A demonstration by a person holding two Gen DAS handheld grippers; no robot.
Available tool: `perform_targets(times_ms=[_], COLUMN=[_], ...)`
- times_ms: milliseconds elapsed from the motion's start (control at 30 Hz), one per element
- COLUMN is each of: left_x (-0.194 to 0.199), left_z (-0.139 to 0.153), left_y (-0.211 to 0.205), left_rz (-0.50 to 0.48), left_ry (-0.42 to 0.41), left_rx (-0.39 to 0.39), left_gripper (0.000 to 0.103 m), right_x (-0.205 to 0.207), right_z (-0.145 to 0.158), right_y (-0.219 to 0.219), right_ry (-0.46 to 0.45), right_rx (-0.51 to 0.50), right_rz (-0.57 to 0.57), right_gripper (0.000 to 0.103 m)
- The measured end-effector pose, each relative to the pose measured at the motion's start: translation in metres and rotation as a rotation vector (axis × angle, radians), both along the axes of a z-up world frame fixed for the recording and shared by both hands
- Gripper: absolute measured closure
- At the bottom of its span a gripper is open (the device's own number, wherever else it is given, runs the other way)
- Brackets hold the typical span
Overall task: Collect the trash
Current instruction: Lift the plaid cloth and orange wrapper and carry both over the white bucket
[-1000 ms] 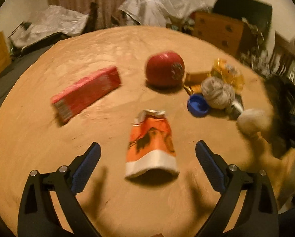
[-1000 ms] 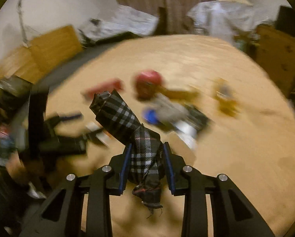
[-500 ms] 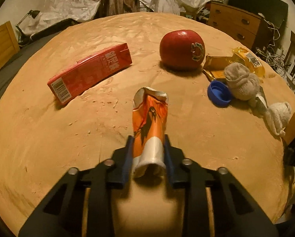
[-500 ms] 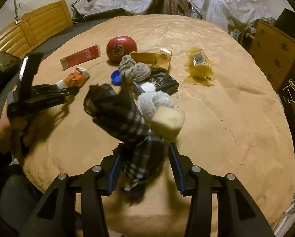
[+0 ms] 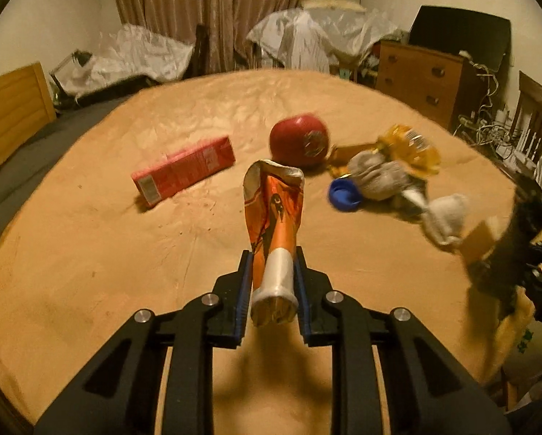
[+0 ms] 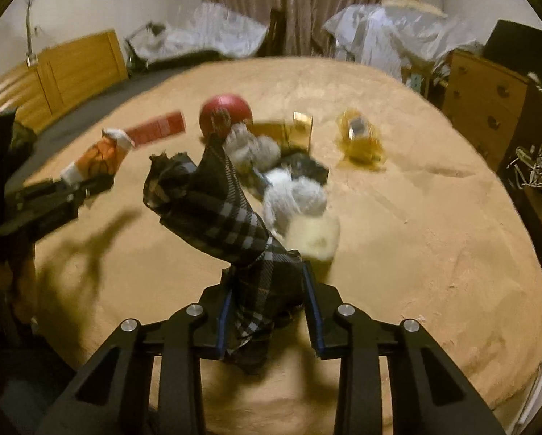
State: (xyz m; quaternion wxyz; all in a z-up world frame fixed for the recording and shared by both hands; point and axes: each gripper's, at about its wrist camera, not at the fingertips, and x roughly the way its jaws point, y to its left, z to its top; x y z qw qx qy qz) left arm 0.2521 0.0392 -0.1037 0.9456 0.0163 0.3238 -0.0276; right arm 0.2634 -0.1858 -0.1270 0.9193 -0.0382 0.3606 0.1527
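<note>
2 grippers each hold 1 item above a littered tan table (image 5: pixel 89 272).
Left gripper (image 5: pixel 273 290) clamps the orange wrapper (image 5: pixel 274 217); right gripper (image 6: pixel 269 320), closing, pinches plaid cloth (image 6: pixel 212 210); red carton (image 5: pixel 183 170), blue cap (image 5: pixel 343 194), yellow wrapper (image 6: pixel 359 137) remain.

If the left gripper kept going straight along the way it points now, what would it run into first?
Probably the bedcover: the left gripper, jaws shut on the orange wrapper, points down at bare cover short of the red ball. Depth is hard to judge; a flatter course might reach the ball.
</note>
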Motion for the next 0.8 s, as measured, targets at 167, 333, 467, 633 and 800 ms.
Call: perform_targets(times_ms=[167,333,467,633,800], left_x=[-0.033,-0.064,-0.083,-0.107,-0.121], left_z=[0.024,0.048,0.064,0.081,0.092], left_y=[-0.025,-0.046,-0.052,-0.059,-0.064], left_rz=[-0.012,0.011,0.028,0.033,0.030], left_ry=[-0.086,-0.175,-0.237,-0.306,-0.348], left_rx=[-0.008,-0.018,-0.018,0.000,0.016], left_gripper=[0.082,0.082,0.081,0.079,0.079], right_x=[-0.027,-0.062,-0.086,-0.112,-0.139], right_z=[0.027,0.060,0.080,0.100,0.113], right_y=[0.002,0.008,0.008,0.002,-0.003], right_ry=[-0.097,-0.205,-0.274,-0.320,-0.359], right_rx=[0.065,0.087,0.097,0.124,0.139], right_rz=[-0.024,-0.036,-0.048,-0.064,-0.073], right_gripper=[0.069,0.069,0.069,0.068,0.068])
